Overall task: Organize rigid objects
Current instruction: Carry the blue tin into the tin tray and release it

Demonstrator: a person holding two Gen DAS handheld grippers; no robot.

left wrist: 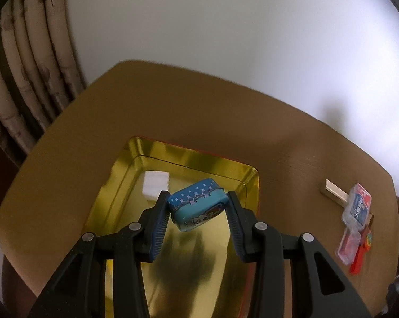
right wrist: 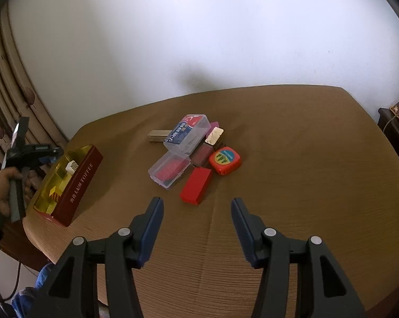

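Here, left gripper (left wrist: 198, 206): clenched on a blue tin (left wrist: 196, 206), held tilted above the gold-lined box (left wrist: 114, 185).
Box: sat near the tabletop's (right wrist: 292, 159) left edge, a white block (left wrist: 155, 184) inside.
Right gripper (right wrist: 196, 206): jaws apart, holding nothing, above the near edge.
Pile: red box (right wrist: 196, 185), orange tape measure (right wrist: 225, 160), clear cases (right wrist: 170, 172), mid-tabletop.

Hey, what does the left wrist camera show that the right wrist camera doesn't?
Only the left wrist view shows the small blue hinged tin, clamped in the left hand-held gripper above the gold interior of the red rectangular toffee tin.

Only the right wrist view shows the open, empty right hand-held gripper, the red rectangular block and the orange tape measure.

Both show the toffee tin, the brown table and the clear plastic boxes.
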